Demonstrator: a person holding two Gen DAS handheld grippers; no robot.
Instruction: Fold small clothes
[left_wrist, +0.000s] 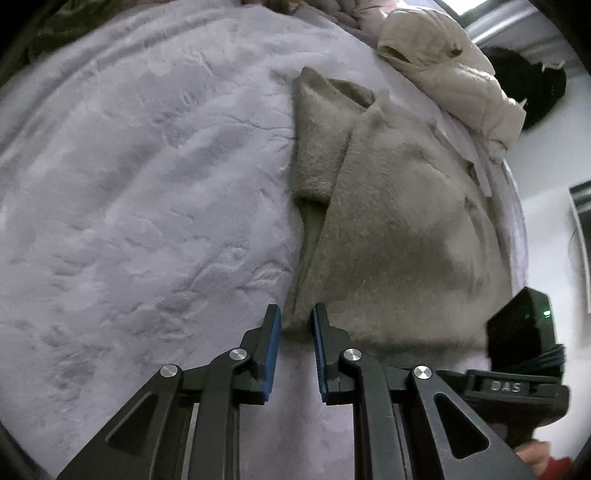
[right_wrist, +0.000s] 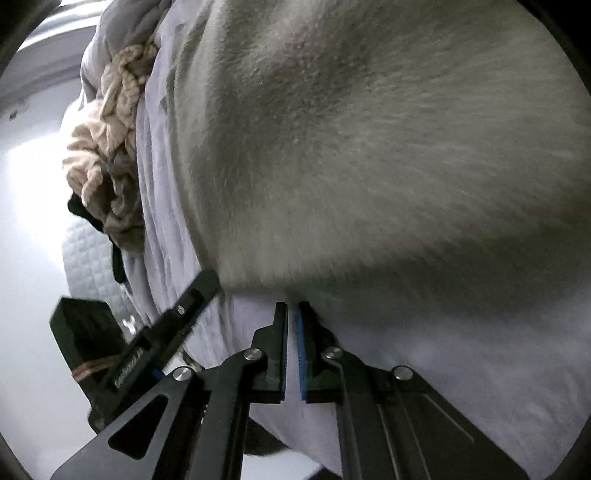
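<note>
Lavender plush blanket (left_wrist: 129, 184) spread over bed, filling left side of left wrist view. Fuzzy grey-beige sweater (left_wrist: 388, 229) lying on blanket right of centre, one sleeve folded along its left edge. Left tongs (left_wrist: 295, 314) narrowly parted, straddling sweater's near corner; grip unclear. Cream puffy jacket (left_wrist: 443, 74) bunched past sweater, upper right. Right wrist view: beige knit garment (right_wrist: 107, 147) heaped at left, sweater (right_wrist: 369, 147) filling frame, right tongs (right_wrist: 292, 308) almost closed at its edge; can't tell if pinching cloth.
</note>
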